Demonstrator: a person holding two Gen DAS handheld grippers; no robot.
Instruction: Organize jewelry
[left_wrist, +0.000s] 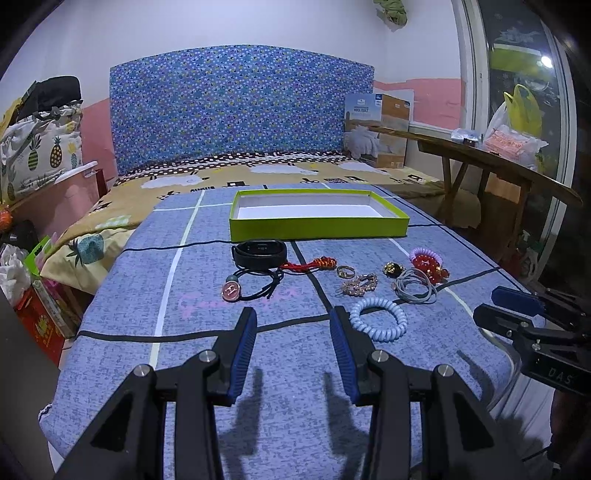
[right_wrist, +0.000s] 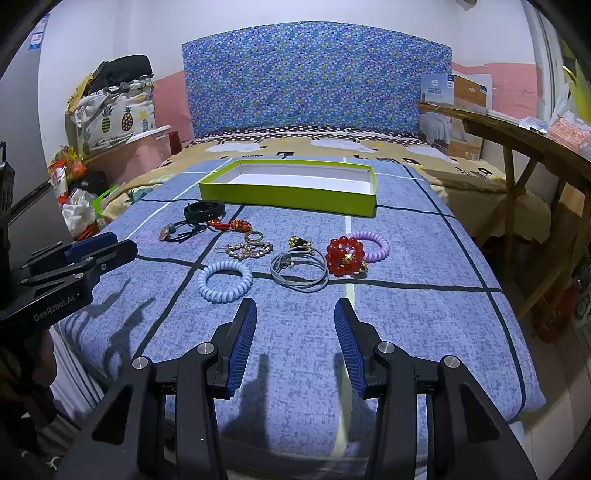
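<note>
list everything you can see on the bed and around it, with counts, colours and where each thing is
box: 1, lime green, white inside, far end of cloth
watch band: 1, black, left near box
coil hair ties: 2, pale blue nearest, lilac right
bead bracelet: 1, red, touching lilac tie
elastic bands: several, grey, centre
hair clip: 1, sparkly, centre-left
ring: 1, gold, behind clip
wooden bench: 1, brown, right
left gripper: fingers open, empty
right gripper: fingers open, empty
</note>
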